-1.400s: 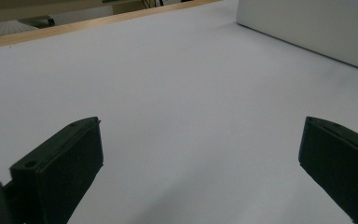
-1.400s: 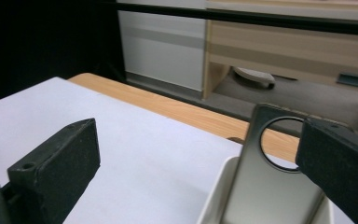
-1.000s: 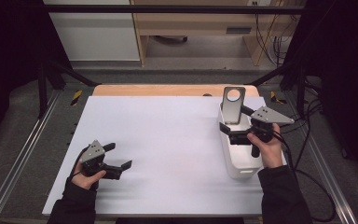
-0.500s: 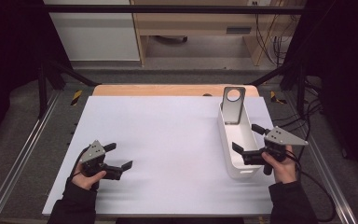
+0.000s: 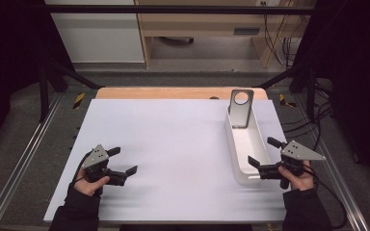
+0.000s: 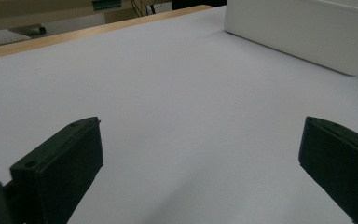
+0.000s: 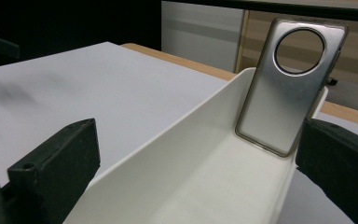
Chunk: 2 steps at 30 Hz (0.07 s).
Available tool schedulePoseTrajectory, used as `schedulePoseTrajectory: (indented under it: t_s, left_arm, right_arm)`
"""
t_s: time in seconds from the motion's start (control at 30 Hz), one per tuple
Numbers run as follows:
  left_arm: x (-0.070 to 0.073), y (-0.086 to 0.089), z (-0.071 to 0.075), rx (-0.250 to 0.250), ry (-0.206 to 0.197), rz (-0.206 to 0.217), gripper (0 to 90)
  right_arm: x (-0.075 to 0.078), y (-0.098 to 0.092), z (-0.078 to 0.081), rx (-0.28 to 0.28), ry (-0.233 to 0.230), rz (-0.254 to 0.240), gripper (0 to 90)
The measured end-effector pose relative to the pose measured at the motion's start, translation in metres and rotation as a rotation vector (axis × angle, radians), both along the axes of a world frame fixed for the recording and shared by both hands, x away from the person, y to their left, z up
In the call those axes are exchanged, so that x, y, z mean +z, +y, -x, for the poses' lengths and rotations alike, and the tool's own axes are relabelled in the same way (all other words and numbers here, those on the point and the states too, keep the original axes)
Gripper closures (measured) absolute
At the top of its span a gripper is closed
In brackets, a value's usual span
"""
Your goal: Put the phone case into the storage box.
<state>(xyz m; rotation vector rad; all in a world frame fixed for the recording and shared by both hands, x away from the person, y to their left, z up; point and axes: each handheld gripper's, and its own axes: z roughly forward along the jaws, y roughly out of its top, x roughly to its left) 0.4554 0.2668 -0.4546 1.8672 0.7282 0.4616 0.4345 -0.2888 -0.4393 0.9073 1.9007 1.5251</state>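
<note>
Straddling the white tray's [image 5: 244, 159] near end with jaws apart, right gripper [image 5: 264, 155] risks toppling the leaning phone case [image 5: 241, 108]; left gripper [image 5: 123, 161] idle, jaws apart, near desk's [image 5: 173, 139] front-left corner.

High view overhead, far; gripper views low, close; all share tray [image 5: 236, 144].

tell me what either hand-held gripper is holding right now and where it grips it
Nothing is held. The left hand-held gripper is open over bare table; the right hand-held gripper is open at the near end of the white tray.
</note>
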Motion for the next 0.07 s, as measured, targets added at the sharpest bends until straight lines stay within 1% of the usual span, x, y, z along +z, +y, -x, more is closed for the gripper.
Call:
schedulePoseTrajectory:
  t_s: [0.07]
  left_arm:
    - [-0.0002, -0.0003, -0.0003, 0.000, 0.001, -0.001, 0.0]
  right_arm:
    - [-0.0011, -0.0030, 0.0006, -0.007, 0.001, -0.003, 0.3]
